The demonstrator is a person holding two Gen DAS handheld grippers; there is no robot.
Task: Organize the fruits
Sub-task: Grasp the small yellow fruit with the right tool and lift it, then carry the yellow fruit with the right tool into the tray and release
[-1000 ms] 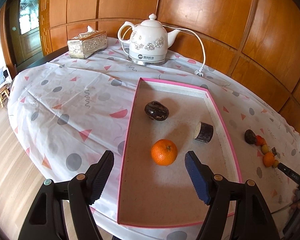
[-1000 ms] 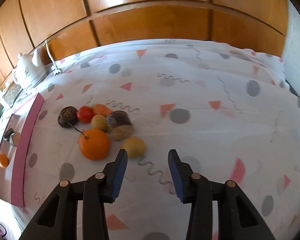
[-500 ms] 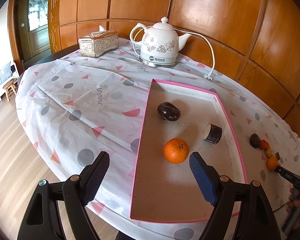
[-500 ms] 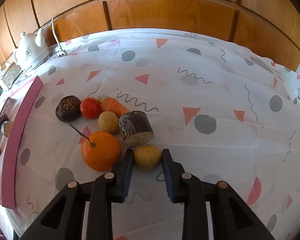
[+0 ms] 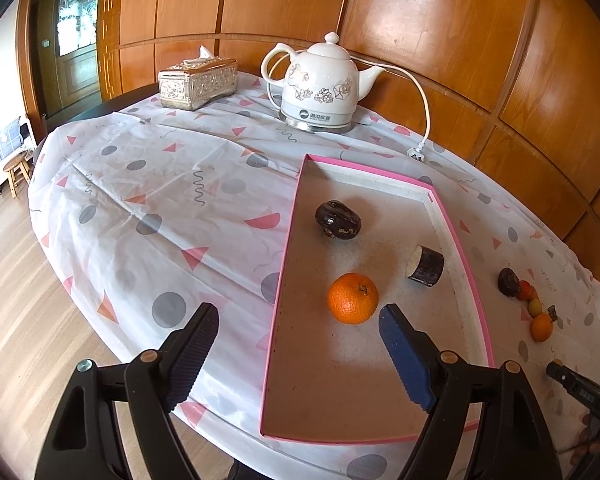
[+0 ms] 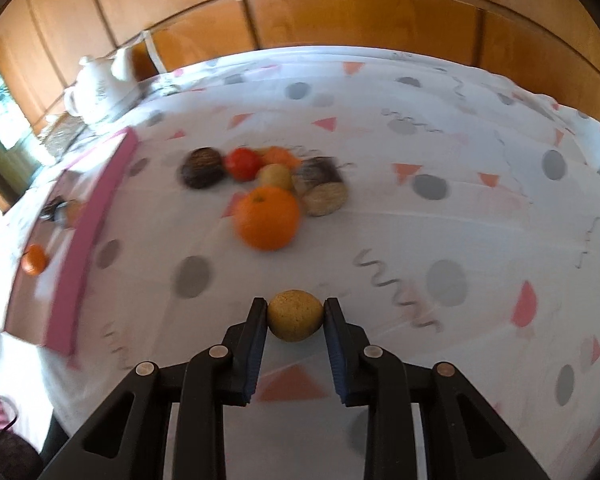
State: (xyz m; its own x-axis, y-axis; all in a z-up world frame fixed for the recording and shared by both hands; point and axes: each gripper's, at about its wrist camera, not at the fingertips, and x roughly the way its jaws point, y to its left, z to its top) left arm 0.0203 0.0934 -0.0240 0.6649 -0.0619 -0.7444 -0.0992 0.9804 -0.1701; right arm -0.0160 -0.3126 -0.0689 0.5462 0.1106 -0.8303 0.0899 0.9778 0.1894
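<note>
My right gripper [image 6: 295, 316] is shut on a small round yellow fruit [image 6: 295, 315], held off the cloth in front of the pile. The pile holds a big orange [image 6: 267, 218], a red tomato [image 6: 242, 163], a dark round fruit [image 6: 202, 167], a second yellow fruit [image 6: 276, 176] and a dark cylinder piece [image 6: 322, 188]. In the left wrist view the pink-rimmed tray [image 5: 288, 240] holds an orange [image 5: 353, 298], a dark fruit [image 5: 337, 220] and a dark cut piece [image 5: 426, 266]. My left gripper [image 5: 296, 344] hangs open over the tray's near left rim.
A white kettle [image 5: 320, 88] with its cord and a silver tissue box [image 5: 198, 82] stand at the table's far side. Wood panelling runs behind the table. The patterned cloth [image 5: 160, 200] spreads left of the tray, with the wooden floor [image 5: 20, 300] beyond its edge.
My right gripper closed on the small yellow fruit and drew it back from the pile. The left gripper opened a little wider and barely shifted.
</note>
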